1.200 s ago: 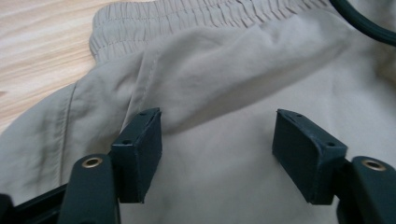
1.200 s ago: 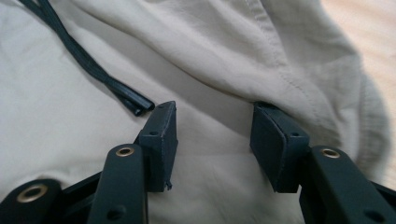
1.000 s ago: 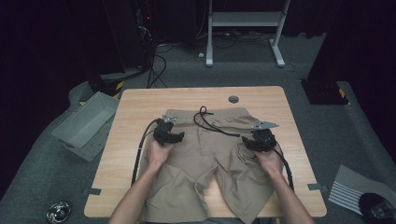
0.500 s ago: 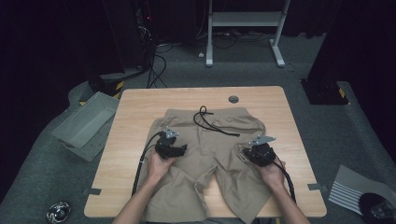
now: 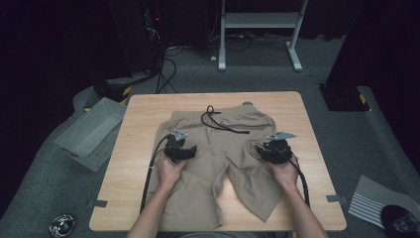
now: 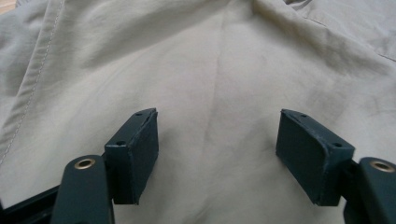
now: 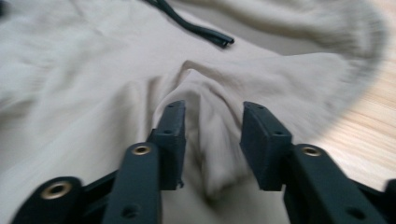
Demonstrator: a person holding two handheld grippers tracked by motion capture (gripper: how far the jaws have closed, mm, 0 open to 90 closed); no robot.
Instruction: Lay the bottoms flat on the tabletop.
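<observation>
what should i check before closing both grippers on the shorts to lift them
1. Shorts lie on the table: ok.
2. Left gripper open over flat fabric, no fold between its fingers: not ok.
3. Right gripper straddles a raised fold, not yet clamped: ok.
4. Black drawstring away from both grippers: ok.
5. One layer or two in the right fold: cannot tell.

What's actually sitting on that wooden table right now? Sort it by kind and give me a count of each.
Shorts: 1, the beige shorts with a black drawstring
Hand-held grippers: 2, the left gripper and the right gripper, both over the shorts
Small grey round thing: 1, at the far edge; too small to identify
Total: 4
</observation>
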